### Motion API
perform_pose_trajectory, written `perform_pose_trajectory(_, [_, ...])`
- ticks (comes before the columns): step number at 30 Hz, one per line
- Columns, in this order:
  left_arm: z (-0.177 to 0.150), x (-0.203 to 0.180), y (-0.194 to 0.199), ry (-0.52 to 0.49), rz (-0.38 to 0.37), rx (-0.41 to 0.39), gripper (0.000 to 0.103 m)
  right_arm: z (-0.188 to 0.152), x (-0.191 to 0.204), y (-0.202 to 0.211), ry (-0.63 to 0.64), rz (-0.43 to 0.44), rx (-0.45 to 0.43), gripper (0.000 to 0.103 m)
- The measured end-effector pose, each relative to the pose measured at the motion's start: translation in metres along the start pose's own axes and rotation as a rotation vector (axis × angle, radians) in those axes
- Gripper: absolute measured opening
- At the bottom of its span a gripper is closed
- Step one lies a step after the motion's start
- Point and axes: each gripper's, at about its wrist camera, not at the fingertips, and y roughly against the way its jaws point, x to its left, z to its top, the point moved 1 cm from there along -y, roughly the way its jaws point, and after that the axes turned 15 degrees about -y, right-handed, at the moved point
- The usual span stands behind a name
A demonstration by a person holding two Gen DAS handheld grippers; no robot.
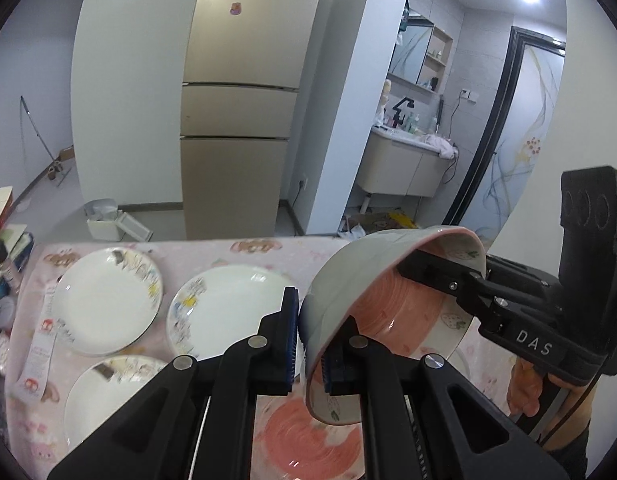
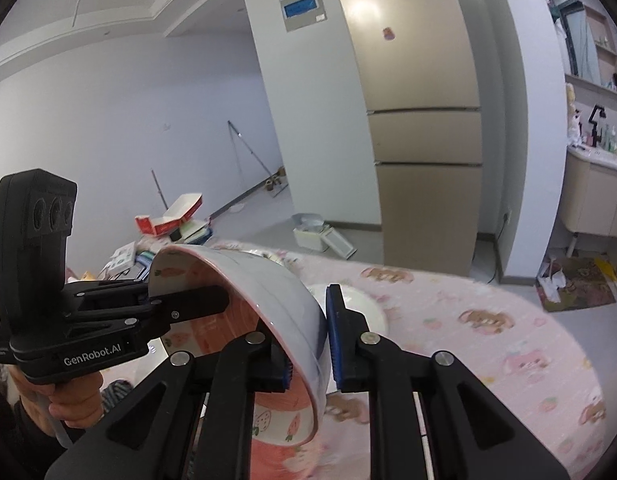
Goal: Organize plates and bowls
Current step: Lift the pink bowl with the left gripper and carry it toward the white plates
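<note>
A white bowl with a pink inside and fruit prints is held tilted on its side above the table. My left gripper grips its rim from one side, one finger outside, one inside. My right gripper grips the opposite rim of the same bowl. Below it a second pink-lined bowl stands on the table. Three white plates lie to the left: far left, middle and near left.
The table wears a pink printed cloth. Boxes and clutter sit at its left end. A gold fridge and a bathroom vanity stand behind. A paper leaflet lies beside the plates.
</note>
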Motion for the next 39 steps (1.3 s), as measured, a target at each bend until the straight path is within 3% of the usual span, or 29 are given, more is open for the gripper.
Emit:
perform_pose_trajectory(8, [-0.048, 0.008, -0.015, 0.015, 0.024, 0.054, 0.009, -0.041, -0.004, -0.026, -0.019, 0.003, 0.046, 0.014])
perform_pose_trajectory(13, [-0.069, 0.011, -0.038, 0.051, -0.013, 0.092, 0.009, -0.058, -0.021, -0.041, -0.043, -0.004, 0.110, 0.014])
perform_pose_trajectory(26, [-0.089, 0.019, -0.063, 0.122, -0.052, 0.155, 0.010, -0.079, -0.036, -0.065, -0.059, -0.004, 0.207, 0.015])
perform_pose_trajectory(34, [-0.092, 0.015, -0.064, 0.101, -0.041, 0.157, 0.010, -0.083, -0.040, -0.066, -0.087, 0.014, 0.237, 0.015])
perform_pose_trajectory(39, [-0.099, 0.022, -0.073, 0.131, -0.078, 0.182, 0.011, -0.089, -0.038, -0.071, -0.057, -0.005, 0.262, 0.015])
